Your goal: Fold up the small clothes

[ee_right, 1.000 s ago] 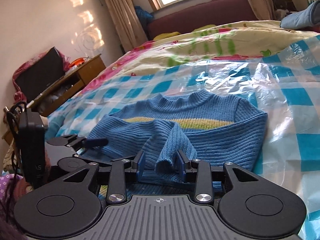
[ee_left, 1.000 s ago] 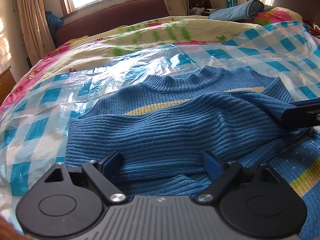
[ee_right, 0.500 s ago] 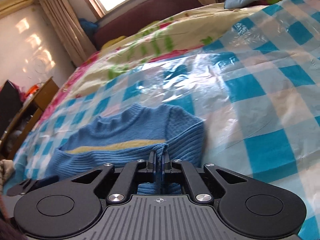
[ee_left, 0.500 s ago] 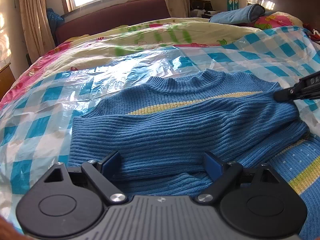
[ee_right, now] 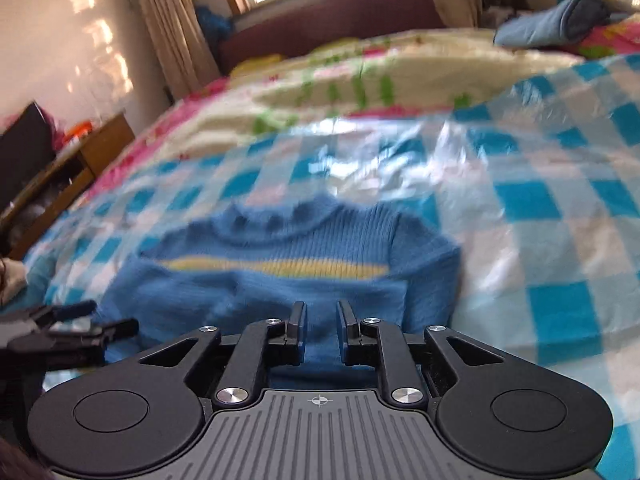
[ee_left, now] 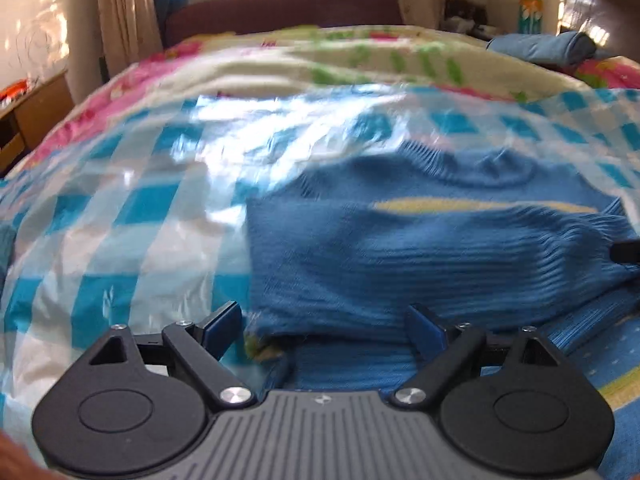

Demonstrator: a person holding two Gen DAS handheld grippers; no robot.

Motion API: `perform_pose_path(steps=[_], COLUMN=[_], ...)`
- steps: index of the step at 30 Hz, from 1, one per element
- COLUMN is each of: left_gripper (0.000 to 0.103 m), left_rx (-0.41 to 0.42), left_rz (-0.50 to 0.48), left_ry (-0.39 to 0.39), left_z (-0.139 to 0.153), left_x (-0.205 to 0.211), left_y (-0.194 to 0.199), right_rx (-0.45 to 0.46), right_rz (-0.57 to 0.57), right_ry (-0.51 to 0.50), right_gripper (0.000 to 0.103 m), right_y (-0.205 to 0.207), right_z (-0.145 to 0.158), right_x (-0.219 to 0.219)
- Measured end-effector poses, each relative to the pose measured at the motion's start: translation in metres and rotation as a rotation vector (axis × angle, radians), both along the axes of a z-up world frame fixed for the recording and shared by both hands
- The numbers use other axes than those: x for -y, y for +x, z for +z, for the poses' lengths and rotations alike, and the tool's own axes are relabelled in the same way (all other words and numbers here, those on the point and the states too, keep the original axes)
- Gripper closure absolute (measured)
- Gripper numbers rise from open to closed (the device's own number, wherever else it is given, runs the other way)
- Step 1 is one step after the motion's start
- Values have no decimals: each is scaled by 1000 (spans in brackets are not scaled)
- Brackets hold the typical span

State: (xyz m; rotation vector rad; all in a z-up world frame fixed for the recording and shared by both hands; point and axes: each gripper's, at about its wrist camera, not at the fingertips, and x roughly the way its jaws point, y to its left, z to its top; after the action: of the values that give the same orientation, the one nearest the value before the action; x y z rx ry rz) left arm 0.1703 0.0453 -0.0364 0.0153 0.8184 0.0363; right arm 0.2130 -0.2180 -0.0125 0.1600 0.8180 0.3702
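A small blue ribbed sweater (ee_left: 420, 248) with a yellow stripe lies on a blue-and-white checked plastic sheet (ee_left: 132, 208) on the bed, one sleeve folded across its body. My left gripper (ee_left: 324, 324) is open and empty over the sweater's lower left edge. In the right wrist view the sweater (ee_right: 280, 276) lies ahead with collar far. My right gripper (ee_right: 320, 320) is open with a narrow gap and holds nothing, just above the sweater's lower right part. The left gripper (ee_right: 76, 328) shows at that view's left edge.
A floral quilt (ee_left: 320, 60) covers the bed beyond the sheet. A folded blue pillow (ee_right: 556, 24) lies at the far right. A wooden desk (ee_right: 68, 168) stands left of the bed, a dark red headboard (ee_left: 288, 8) under the window.
My right gripper has let go of the sleeve it pinched and opened slightly; the sleeve now lies across the sweater. My left gripper has shifted left, still open.
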Motion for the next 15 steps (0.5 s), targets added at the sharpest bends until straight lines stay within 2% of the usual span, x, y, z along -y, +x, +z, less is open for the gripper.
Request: perform_pose_path(steps=[2, 5, 8, 15], left_gripper=[9, 9, 9, 9], left_rx=[-7, 30, 22, -57], left_rz=[6, 5, 24, 38], left_ry=[-19, 15, 12, -52], left_z=[2, 12, 20, 26], left_x=[-8, -19, -34, -56], left_y=[-8, -32, -58, -122], right_rx=[-58, -41, -27, -134], right_rz=[-30, -32, -18, -16], right_ry=[-50, -43, -57, 15], right_gripper=[88, 86, 85, 80], right_y=[6, -6, -28, -98], right_z=[-15, -3, 11, 19], right_x=[-2, 1, 8, 31])
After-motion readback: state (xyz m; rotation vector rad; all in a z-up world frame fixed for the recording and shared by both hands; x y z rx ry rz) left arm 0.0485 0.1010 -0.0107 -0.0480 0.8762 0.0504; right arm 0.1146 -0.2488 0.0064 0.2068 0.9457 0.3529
